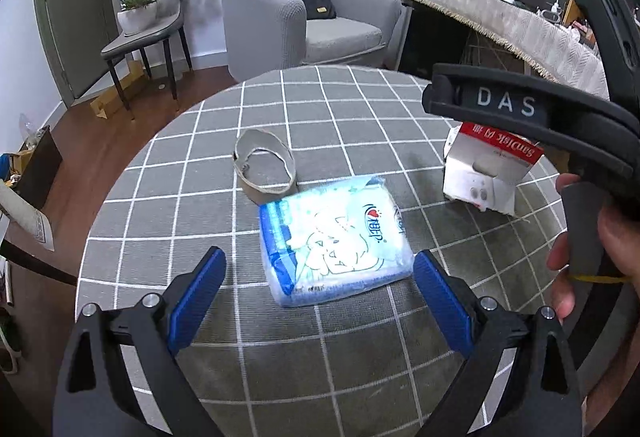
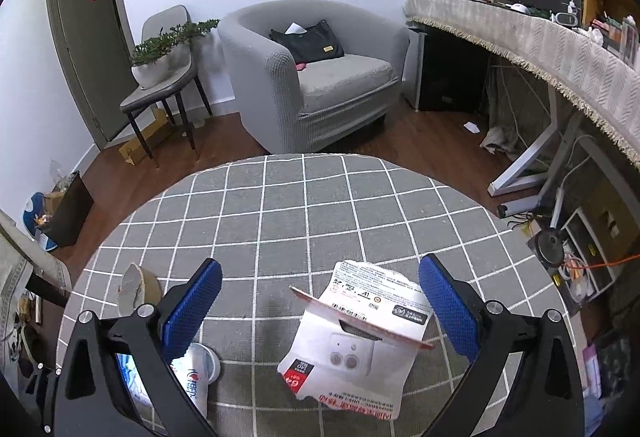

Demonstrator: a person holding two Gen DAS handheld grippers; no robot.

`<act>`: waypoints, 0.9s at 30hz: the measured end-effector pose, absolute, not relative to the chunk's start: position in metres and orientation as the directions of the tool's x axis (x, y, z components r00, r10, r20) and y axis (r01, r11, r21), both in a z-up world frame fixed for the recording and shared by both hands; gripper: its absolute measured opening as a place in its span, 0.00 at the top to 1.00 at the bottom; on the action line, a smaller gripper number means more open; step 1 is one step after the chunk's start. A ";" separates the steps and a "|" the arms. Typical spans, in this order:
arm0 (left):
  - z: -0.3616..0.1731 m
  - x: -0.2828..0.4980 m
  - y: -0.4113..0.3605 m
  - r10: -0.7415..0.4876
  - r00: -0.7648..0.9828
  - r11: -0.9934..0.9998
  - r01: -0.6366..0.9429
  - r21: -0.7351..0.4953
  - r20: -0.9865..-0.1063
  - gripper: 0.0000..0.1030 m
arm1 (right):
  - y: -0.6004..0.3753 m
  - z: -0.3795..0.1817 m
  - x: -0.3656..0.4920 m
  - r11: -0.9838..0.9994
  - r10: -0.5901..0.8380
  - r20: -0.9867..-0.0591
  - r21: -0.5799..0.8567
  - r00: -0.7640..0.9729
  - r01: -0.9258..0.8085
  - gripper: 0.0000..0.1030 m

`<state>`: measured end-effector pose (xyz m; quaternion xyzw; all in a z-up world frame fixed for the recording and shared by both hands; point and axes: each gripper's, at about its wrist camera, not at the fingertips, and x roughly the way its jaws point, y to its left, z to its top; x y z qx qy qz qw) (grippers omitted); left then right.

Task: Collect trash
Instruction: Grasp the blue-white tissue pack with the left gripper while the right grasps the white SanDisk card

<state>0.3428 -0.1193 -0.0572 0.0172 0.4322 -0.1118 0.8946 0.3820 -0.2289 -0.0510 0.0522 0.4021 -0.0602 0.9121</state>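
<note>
Left hand-held gripper [image 1: 318,269]: spread around tissue pack [image 1: 334,241].
Right hand-held gripper [image 2: 320,279]: spread above torn card packaging [image 2: 356,341], lower edge cut off.
Cardboard ring [image 2: 138,291]: possibly crushed, partly hidden.

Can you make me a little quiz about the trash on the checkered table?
1. True or false: the left gripper is already squeezing the tissue pack.
2. Which thing lies between the right gripper's open fingers? A) cardboard ring B) torn SanDisk card package C) black handbag
3. Fill in: in the left wrist view, the cardboard ring lies just ______ the tissue pack, farther from the camera.

Key:
1. False: both blue pads stand apart from the pack, which rests on the tablecloth.
2. B, the torn SanDisk card package.
3. Beyond.
</note>
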 end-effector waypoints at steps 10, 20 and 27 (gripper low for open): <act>-0.062 0.344 -0.128 -0.123 0.604 0.980 0.200 0.000 -0.787 0.06 | -0.238 -0.062 0.381 0.983 -0.077 -0.749 0.051 0.658 0.174 0.04; -0.062 0.353 -0.113 -0.172 0.605 0.981 0.179 -0.078 -0.778 0.21 | -0.234 -0.067 0.385 0.986 -0.084 -0.753 0.033 0.652 0.165 0.04; -0.059 0.350 -0.106 -0.217 0.609 0.973 0.197 -0.119 -0.763 0.26 | -0.243 -0.076 0.389 0.982 -0.092 -0.773 0.034 0.628 0.186 0.04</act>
